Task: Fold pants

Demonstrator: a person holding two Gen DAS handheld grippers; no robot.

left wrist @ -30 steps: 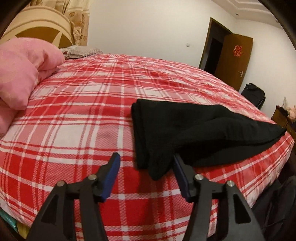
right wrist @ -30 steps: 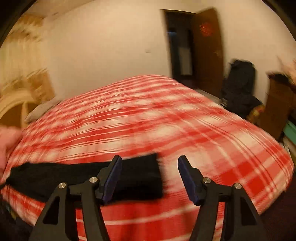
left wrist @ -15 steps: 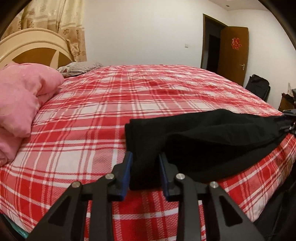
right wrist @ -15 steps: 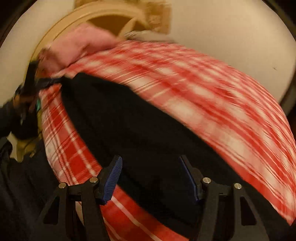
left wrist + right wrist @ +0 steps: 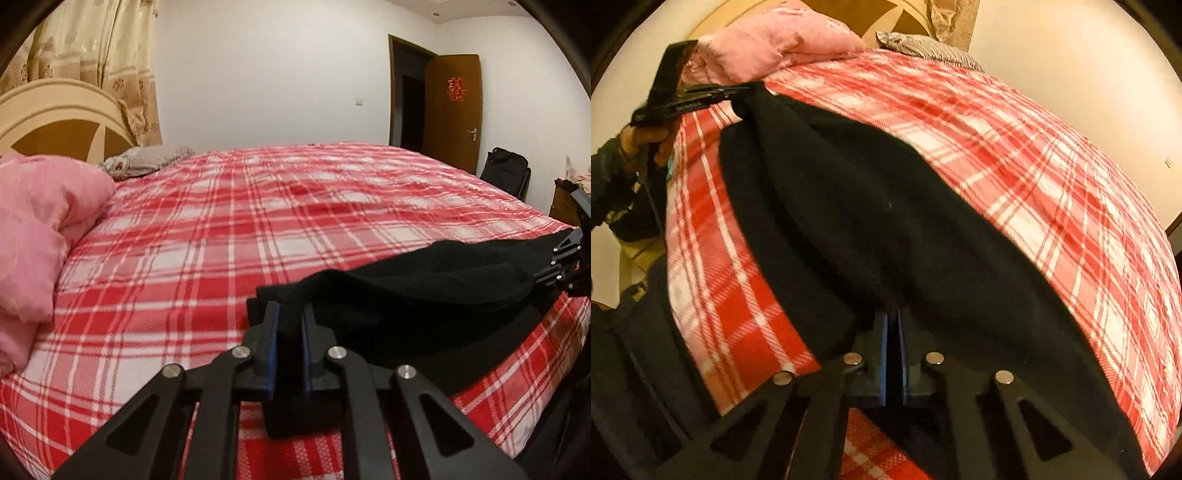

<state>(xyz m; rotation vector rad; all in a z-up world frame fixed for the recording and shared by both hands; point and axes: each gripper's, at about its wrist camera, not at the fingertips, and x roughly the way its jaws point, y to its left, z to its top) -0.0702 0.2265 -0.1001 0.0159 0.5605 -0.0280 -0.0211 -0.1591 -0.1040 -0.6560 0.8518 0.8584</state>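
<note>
We see a bed (image 5: 295, 206) covered in a red-and-white plaid sheet (image 5: 229, 258), which fills the space ahead of both pairs of jaws. On it, along the near edge, lie the black pants (image 5: 857, 206), stretched lengthwise between the two grippers and partly lifted at each end. Beyond the left gripper (image 5: 289, 321), off to its left, a pink quilt (image 5: 40, 229) is bunched by the cream headboard (image 5: 55, 118), with a grey patterned pillow (image 5: 147, 160) farther back. The left gripper's jaws are clenched on one end of the pants, a fold of black cloth pinched between the blue pads. The right gripper (image 5: 894, 325) has its jaws clamped on the opposite end, fabric draping over their tips.
</note>
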